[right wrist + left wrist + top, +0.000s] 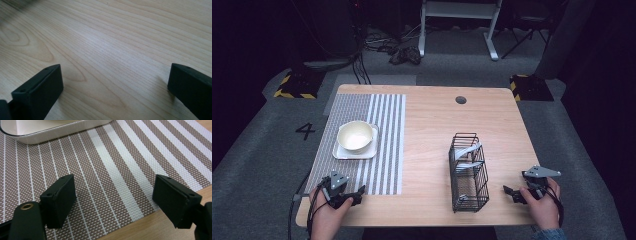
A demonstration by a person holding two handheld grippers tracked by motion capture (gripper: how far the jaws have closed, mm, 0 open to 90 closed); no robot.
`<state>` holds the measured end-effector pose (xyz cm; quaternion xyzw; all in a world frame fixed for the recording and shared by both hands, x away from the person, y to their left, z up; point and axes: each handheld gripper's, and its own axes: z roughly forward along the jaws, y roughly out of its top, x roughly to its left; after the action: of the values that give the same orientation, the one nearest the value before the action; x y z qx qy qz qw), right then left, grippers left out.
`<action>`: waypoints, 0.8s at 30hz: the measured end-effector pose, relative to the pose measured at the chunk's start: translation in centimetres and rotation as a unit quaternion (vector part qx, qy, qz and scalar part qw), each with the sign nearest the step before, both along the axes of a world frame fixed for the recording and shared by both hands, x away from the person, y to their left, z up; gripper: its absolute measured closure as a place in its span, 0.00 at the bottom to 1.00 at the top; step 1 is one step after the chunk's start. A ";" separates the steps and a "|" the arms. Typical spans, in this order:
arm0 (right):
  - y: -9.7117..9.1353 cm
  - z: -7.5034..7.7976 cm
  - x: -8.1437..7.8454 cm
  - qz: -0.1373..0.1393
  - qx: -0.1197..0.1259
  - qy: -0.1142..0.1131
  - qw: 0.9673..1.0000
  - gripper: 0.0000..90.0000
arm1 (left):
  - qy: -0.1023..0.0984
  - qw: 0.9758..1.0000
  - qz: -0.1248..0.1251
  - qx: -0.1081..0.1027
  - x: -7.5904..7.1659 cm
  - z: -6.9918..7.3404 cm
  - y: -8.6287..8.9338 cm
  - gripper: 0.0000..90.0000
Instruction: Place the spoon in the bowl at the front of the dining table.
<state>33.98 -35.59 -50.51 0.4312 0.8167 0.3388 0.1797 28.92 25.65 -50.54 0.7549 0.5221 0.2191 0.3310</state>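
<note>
Dark room, grey carpet; wooden table (432, 125) lit from above. At its left lies a striped placemat (382, 145), thin stripes on the left part, broad ones on the right. On the mat, toward the far side: a cream bowl (356, 135) sitting on a square white plate (343, 152). Left gripper (354, 196) is held low over the mat's near edge, near the plate but apart from it; jaws spread wide, nothing between them but mat. Centre-right: a black wire basket (469, 172), upright, holding pale utensils. Right gripper (512, 192) rests near the table's near right edge, just right of the basket, not touching it; jaws wide apart over bare wood.
</note>
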 end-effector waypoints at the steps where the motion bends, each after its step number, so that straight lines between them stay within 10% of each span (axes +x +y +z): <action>1: 0.0 0.0 0.0 0.000 0.000 0.000 1.000 0.00 | 0.000 1.000 0.000 0.000 0.0 0.0 0.0 0.21; 24: 0.0 0.0 0.0 0.000 0.000 0.000 1.000 0.00 | -0.020 0.999 -0.014 -0.022 -0.7 1.7 -0.3 0.24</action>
<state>33.98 -35.58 -50.52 0.4314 0.8164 0.3391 0.1802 28.25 25.38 -48.83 0.7501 0.5093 0.2180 0.3612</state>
